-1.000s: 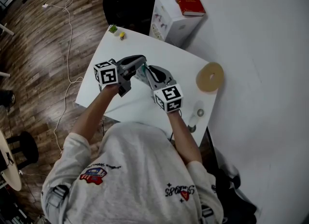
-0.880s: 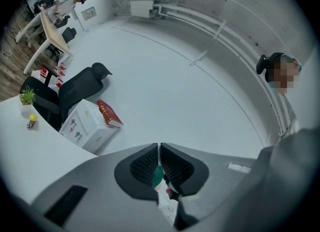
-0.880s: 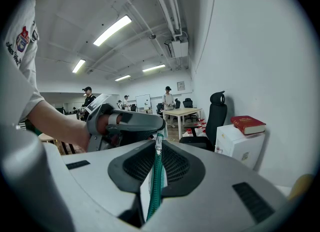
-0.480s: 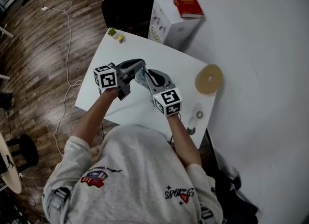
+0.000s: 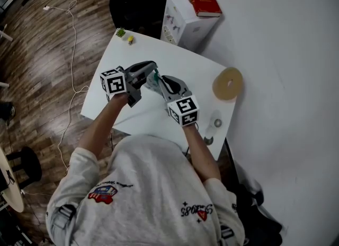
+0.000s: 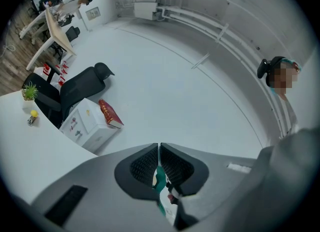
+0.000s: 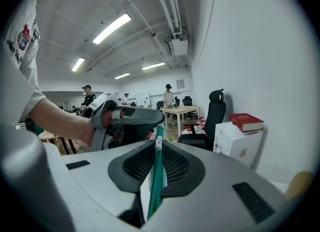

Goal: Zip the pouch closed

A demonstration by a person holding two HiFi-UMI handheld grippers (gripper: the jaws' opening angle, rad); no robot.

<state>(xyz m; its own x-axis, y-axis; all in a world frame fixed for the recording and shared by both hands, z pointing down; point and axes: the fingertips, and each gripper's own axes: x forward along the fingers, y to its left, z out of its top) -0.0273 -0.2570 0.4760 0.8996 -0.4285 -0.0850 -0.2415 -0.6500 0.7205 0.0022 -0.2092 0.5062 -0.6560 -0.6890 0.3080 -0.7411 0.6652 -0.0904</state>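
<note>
The pouch [image 5: 153, 82] hangs clear of the white desk [image 5: 177, 59], stretched between the two grippers above the desk's middle. The left gripper [image 5: 152, 73] is clamped on the pouch's left end and the right gripper [image 5: 161, 85] on its teal zipper tape [image 7: 155, 186]. Both pairs of jaws are pressed tight onto the fabric.

By the look of it, the zipping is under way rather than finished. A small metal slider [image 7: 159, 144] sits right at the tips of the right gripper's jaws. The tape running back from it toward the camera reads as one joined band, which suggests that part is closed. How much tape lies open between the slider and the left gripper cannot be told. What seems left is to draw the slider along to the end the left gripper anchors.

The head view gives the layout: a tan tape roll [image 5: 228, 83] at the desk's right edge and a red book [image 5: 204, 1] on a white box [image 5: 185, 25] beyond the far edge. There the pouch is only a pale, teal-edged scrap. Only the right gripper view shows the slider and tape. The left gripper view shows teal edge and pale fabric bunched between its pads, but no slider.
</note>
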